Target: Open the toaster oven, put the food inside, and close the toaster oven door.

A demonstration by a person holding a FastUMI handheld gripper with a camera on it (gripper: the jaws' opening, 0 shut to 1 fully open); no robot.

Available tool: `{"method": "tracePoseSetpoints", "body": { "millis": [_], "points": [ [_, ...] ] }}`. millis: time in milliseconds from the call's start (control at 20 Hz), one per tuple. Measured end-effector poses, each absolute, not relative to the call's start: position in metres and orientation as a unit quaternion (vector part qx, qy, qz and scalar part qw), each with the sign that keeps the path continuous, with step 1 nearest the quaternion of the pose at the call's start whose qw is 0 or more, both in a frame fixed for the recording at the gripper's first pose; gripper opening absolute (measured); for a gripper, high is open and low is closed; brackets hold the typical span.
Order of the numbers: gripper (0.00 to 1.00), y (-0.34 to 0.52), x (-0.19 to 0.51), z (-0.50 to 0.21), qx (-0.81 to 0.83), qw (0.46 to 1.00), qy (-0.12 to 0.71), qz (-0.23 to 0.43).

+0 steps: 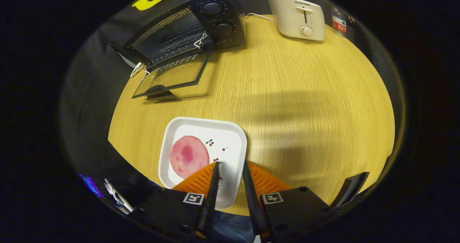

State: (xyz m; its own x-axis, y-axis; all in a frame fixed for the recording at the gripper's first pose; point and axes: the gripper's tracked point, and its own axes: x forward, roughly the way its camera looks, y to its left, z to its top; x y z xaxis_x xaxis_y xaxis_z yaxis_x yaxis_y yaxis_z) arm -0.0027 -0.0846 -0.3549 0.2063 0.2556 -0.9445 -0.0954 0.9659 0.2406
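Claw [230, 164] parted, holding nothing, fingers hanging above the near rim of the white plate [235, 135] with a gap of bare plate showing between the tips. Plate sitting close to the near edge of the worktop [305, 110], toward its near left corner. On the plate, a round pink slice of food [189, 156], lying flat in the left half, just ahead of and to the left of the left finger, not between the two. No long axis to speak of, being a flat disc, so approach angle probably matters less than getting a fingertip under or across its edge.

Toaster oven [190, 31] standing at the far left corner of the worktop, its glass door [172, 77] already dropped open toward the plate, rack visible inside. Beyond, at the far edge, a white pop-up toaster [298, 16] and a small bottle [339, 22], well apart from the work.

Likely next: shifting left and down to bring the slice between the fingers. Thin, limp, flush against the plate, so apt to slip or fold on pinching.
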Motion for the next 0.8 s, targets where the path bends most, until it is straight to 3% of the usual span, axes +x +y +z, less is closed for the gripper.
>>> {"method": "tracePoseSetpoints", "body": {
  "millis": [100,250,500,800],
  "points": [
    [0.17,-0.085,-0.003,-0.354,0.083,0.763,0.631,0.114],
    [0.03,-0.084,-0.003,-0.356,0.119,0.756,0.635,0.109],
    [0.02,-0.060,-0.013,-0.340,0.185,0.747,0.622,0.146],
    [0.02,-0.035,-0.016,-0.324,0.262,0.740,0.603,0.142]
  ]
}}
